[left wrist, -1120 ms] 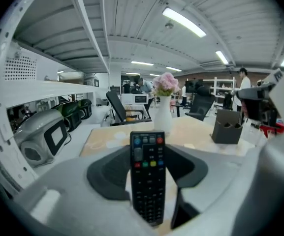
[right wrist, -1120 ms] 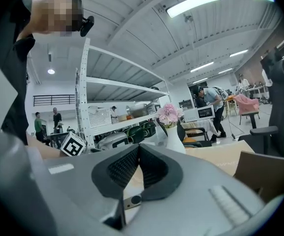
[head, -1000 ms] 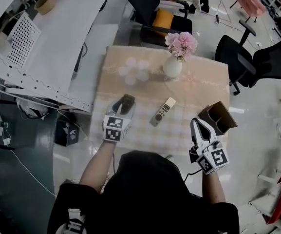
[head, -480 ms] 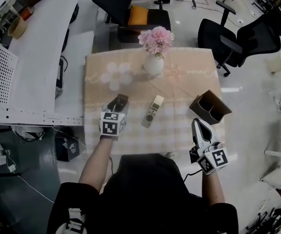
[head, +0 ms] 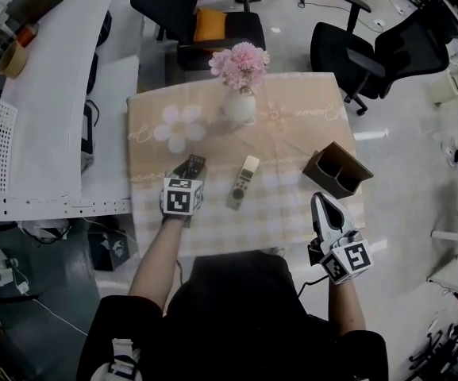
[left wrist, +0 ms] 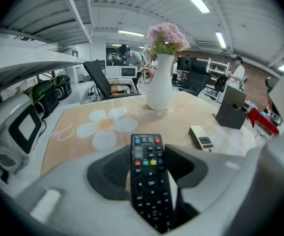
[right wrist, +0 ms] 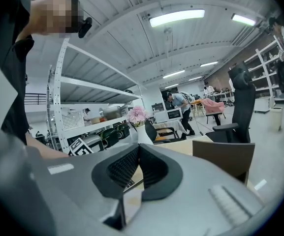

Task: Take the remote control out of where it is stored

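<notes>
Black remote (left wrist: 149, 176) seemingly clamped between left fingers (left wrist: 107, 173).

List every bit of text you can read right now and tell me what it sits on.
"OK": centre button of the black plastic remote control.
Cursive script along the edges of the beige flower-print tablecloth: too blurred to read.
Button and display labels on the slim white remote control: too small to read.
Nothing else is legible.
</notes>
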Available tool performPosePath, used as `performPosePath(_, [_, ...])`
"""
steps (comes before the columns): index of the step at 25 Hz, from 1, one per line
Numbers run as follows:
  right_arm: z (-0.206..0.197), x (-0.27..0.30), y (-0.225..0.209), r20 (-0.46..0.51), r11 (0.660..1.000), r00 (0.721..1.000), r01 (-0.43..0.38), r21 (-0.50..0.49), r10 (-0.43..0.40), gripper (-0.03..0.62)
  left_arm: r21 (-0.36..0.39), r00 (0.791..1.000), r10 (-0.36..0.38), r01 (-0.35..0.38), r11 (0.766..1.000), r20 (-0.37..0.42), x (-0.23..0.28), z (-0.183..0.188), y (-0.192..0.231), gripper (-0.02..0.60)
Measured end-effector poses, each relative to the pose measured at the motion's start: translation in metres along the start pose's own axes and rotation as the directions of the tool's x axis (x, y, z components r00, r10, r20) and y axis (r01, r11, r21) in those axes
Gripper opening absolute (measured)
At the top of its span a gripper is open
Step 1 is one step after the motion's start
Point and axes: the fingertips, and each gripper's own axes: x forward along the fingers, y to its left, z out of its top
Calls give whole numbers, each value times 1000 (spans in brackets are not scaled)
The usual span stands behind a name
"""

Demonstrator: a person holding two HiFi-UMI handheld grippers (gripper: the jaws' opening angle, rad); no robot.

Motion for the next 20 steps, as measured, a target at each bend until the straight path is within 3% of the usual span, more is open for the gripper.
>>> performPosePath(20, [4,-9,4,11,1000,1000,22,-8,-22,5,41,995,-13,17,999,-98,29,-19,0,221])
